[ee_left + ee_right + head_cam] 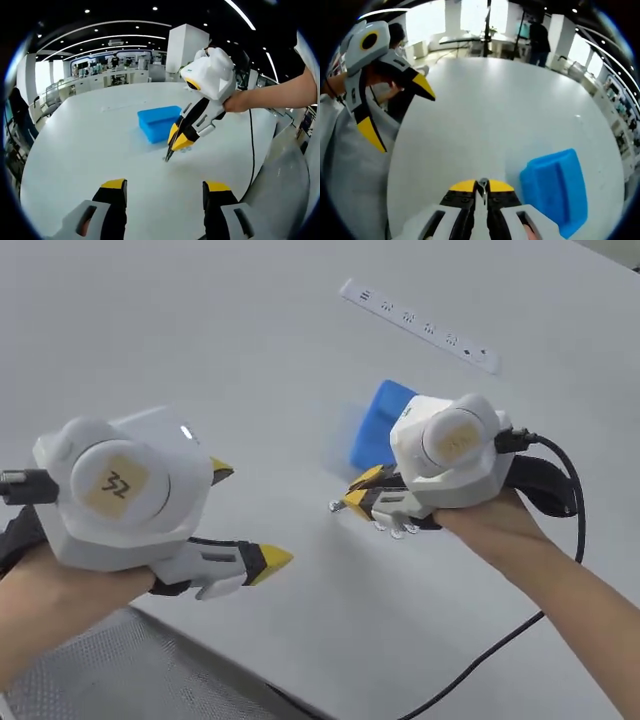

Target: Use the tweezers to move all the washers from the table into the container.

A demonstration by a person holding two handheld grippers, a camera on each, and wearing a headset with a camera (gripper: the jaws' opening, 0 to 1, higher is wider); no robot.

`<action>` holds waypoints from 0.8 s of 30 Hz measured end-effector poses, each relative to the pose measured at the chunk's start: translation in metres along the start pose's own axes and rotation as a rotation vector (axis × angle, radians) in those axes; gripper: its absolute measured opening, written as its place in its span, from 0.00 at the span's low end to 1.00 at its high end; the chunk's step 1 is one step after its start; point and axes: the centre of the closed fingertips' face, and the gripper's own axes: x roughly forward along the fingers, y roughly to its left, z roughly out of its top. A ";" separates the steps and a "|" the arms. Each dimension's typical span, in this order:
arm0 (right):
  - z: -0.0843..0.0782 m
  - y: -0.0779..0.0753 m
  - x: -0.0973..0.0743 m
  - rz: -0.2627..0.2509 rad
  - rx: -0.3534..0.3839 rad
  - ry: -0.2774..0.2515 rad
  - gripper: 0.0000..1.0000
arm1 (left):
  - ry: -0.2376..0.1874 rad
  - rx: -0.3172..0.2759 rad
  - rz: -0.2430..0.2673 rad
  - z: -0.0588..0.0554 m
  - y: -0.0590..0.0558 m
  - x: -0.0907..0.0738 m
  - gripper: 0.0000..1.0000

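1. Head view: the right tool point(355, 492) is clamping fully shut on the tweezers point(336, 505). It is angling their tip down to the white table point(250, 360), just beside the blue container point(378, 425), so any carry should be short. Small pale rings under that tool, likely the washers point(397, 530), are lying on the table. The left tool point(250, 516) is hovering well apart, seemingly to leave the work room.
2. Left gripper view: this tool's own jaws are gaping wide and gripping nothing. Ahead, the tweezers' tip is pointing at the table in front of the container; whether it is pinching a washer, I cannot tell.
3. Right gripper view: the two jaws are pressing together on the thin metal tweezers, and the container is sitting near on the right.
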 end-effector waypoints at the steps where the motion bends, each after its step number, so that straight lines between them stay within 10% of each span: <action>1: 0.001 0.001 0.000 0.004 0.004 -0.001 0.04 | 0.002 0.000 -0.001 -0.001 0.001 0.000 0.61; 15: 0.007 0.000 0.008 0.001 -0.002 0.024 0.03 | 0.007 0.003 -0.002 -0.006 0.003 0.002 0.59; 24: 0.009 0.001 0.008 -0.060 0.101 -0.106 0.02 | 0.017 0.005 0.003 -0.009 0.003 0.001 0.60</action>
